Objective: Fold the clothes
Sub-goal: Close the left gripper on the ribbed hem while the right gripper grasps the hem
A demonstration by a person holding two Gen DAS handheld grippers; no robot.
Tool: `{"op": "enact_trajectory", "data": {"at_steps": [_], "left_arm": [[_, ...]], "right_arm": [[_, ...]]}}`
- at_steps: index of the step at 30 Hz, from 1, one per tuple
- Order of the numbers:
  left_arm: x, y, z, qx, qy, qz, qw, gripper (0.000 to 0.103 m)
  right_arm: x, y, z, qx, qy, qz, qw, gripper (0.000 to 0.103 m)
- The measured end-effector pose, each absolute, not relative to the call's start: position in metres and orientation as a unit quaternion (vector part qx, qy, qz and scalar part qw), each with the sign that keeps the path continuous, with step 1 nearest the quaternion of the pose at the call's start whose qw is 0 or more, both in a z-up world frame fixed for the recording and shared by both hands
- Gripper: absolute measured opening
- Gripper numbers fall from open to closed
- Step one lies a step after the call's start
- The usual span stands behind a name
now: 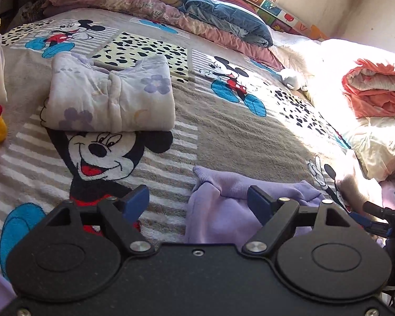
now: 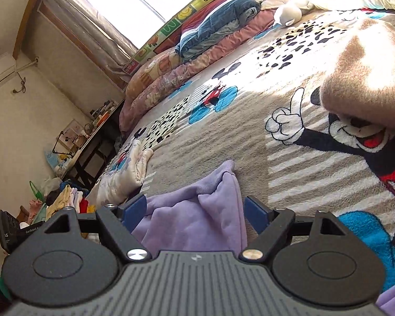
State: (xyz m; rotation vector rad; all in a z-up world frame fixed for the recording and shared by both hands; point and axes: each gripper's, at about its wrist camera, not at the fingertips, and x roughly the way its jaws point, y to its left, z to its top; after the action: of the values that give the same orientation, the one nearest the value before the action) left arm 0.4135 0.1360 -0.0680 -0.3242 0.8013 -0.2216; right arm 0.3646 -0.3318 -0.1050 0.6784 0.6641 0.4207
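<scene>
Both tongs stand apart over the bunched purple garment [image 2: 197, 218]: left gripper [image 1: 198, 204], right gripper [image 2: 194, 210]. Risk: pinching several layers would spoil the fold.

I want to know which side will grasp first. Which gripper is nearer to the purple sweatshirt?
Right. The right gripper has the purple sweatshirt bunched between its open fingers. The left gripper is open too, with the cloth only near its right finger, mostly off to that side.

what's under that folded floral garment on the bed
The floral garment lies on the cartoon blanket. A mouse face shows at its near edge and a spotted patch behind it. The blanket directly beneath is covered, so anything there is hidden.
</scene>
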Motion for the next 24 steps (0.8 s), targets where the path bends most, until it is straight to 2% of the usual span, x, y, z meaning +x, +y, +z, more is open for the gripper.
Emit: {"op": "enact_trajectory", "data": {"at_steps": [5, 12, 15, 17, 22, 24], "left_arm": [[0.455, 0.133, -0.089, -0.164, 0.421, -0.114, 0.885, 0.080], [0.493, 0.140, -0.117, -0.222, 0.471, -0.147, 0.841, 0.077], [0.498, 0.143, -0.121, -0.267, 0.477, -0.165, 0.821, 0.076], [0.501, 0.143, -0.124, -0.285, 0.481, -0.174, 0.810, 0.076], [0.505, 0.139, -0.131, -0.300, 0.494, -0.177, 0.797, 0.074], [0.506, 0.135, -0.131, -0.300, 0.494, -0.175, 0.797, 0.068]], "right_arm": [[0.412, -0.326, -0.123, 0.342, 0.342, 0.196, 0.853, 0.079], [0.462, -0.318, -0.142, 0.328, 0.382, 0.202, 0.840, 0.078], [0.473, -0.316, -0.151, 0.335, 0.400, 0.211, 0.827, 0.071], [0.477, -0.316, -0.157, 0.342, 0.410, 0.218, 0.817, 0.063], [0.480, -0.314, -0.168, 0.361, 0.419, 0.223, 0.803, 0.060], [0.481, -0.316, -0.170, 0.374, 0.415, 0.226, 0.798, 0.053]]}}
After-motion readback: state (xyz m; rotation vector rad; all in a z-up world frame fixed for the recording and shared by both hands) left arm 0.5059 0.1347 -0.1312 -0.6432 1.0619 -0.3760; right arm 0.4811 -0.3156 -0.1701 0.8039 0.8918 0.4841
